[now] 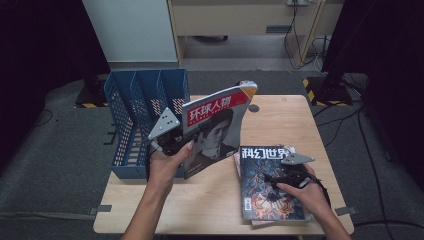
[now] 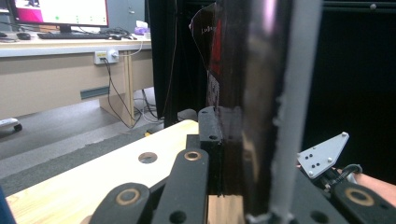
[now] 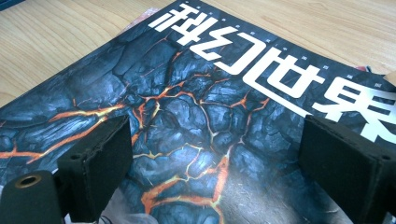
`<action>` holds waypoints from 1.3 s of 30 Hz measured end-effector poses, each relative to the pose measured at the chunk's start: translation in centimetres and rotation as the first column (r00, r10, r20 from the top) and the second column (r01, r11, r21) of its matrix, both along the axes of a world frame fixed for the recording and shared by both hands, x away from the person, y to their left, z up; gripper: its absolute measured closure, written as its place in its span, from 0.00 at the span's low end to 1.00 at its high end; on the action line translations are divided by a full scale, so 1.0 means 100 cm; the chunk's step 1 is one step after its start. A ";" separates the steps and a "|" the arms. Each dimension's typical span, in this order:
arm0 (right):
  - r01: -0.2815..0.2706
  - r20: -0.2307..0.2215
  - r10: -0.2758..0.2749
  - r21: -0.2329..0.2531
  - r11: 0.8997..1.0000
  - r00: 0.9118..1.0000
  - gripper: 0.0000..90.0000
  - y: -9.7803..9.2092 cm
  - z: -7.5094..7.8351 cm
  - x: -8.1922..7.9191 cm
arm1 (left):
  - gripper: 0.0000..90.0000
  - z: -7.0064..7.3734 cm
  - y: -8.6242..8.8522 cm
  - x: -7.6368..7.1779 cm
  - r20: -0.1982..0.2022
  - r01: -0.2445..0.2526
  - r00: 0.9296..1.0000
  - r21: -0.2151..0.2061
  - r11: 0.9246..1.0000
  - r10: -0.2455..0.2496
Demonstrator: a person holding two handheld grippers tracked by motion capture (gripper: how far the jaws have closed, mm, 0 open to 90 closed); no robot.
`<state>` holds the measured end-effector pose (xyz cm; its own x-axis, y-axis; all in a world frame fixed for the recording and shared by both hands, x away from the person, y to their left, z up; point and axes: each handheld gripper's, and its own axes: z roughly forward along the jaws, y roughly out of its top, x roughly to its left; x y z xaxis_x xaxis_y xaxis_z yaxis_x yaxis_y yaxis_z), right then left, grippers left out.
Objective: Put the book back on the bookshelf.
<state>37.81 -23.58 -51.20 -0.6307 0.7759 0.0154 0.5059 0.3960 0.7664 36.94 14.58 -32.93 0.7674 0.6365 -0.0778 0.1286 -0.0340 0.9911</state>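
Risk: the portrait magazine (image 1: 216, 131), held upright near the bench's left edge beside the blue file rack (image 1: 142, 117), is pinched only at its lower edge; it could sag or slip sideways. The left gripper (image 1: 172, 142) has its fingers (image 2: 212, 128) clamped on it. The right gripper (image 1: 287, 176) hovers, fingers (image 3: 100, 163) wide, over the lava-cover magazine (image 1: 269, 182) lying at the bench's right front.
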 end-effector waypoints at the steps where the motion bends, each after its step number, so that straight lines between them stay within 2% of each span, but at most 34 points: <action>1: 0.001 0.000 -0.001 0.000 1.000 1.000 0.11 0.000 0.000 0.000 | 0.96 0.000 0.001 -0.001 0.001 -0.003 1.000 -0.001 1.000 0.003; 8: 0.000 0.005 0.000 0.001 1.000 1.000 0.11 0.000 0.000 0.000 | 0.96 0.005 0.017 -0.006 0.005 -0.022 1.000 0.002 1.000 0.022; 16: 0.002 0.005 -0.002 0.000 1.000 1.000 0.11 0.000 -0.001 0.000 | 0.96 0.012 0.041 -0.015 0.018 -0.055 0.998 -0.029 0.998 0.056; 24: 0.000 0.008 0.000 -0.001 1.000 1.000 0.11 0.000 -0.001 0.000 | 0.96 0.019 0.063 -0.022 0.028 -0.088 0.996 -0.033 0.996 0.089; 39: 0.001 0.007 -0.001 0.000 1.000 1.000 0.11 0.000 -0.001 0.000 | 0.96 0.025 0.107 -0.033 0.036 -0.167 0.985 -0.038 0.985 0.168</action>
<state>37.77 -23.57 -51.28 -0.6300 0.7765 0.0109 0.5011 0.3958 0.7696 33.65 25.27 -30.46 0.6531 0.7536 -0.0742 0.0905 0.0196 0.9957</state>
